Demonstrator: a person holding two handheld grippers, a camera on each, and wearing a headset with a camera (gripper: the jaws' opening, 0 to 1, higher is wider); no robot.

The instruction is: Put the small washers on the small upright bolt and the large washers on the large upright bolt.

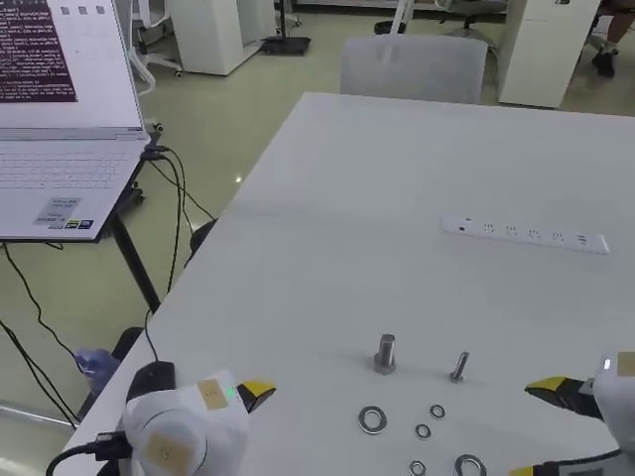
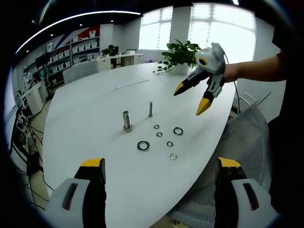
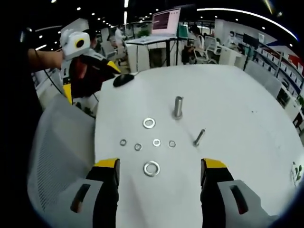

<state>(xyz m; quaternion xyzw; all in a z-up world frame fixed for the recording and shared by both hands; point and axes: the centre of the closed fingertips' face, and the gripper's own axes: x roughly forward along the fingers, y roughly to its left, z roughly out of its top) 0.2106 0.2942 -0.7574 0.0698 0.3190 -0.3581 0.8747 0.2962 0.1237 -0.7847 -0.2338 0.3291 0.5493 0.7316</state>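
The large bolt (image 1: 385, 353) and small bolt (image 1: 459, 366) stand upright, long axes vertical, heads down on the white counter (image 1: 377, 198) in an office. Washers (image 1: 372, 419) lie flat just before them, a power strip (image 1: 526, 235) behind. The left claw (image 2: 160, 164) and right claw (image 3: 160, 164) gape empty, flanking the washers without touching.

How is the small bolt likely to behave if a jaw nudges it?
The small bolt is thin and tall, standing free on a narrow base on the smooth white table, so it probably tips easily. Once down, its round shank would likely roll. It looks like rigid metal, so bending seems unlikely.
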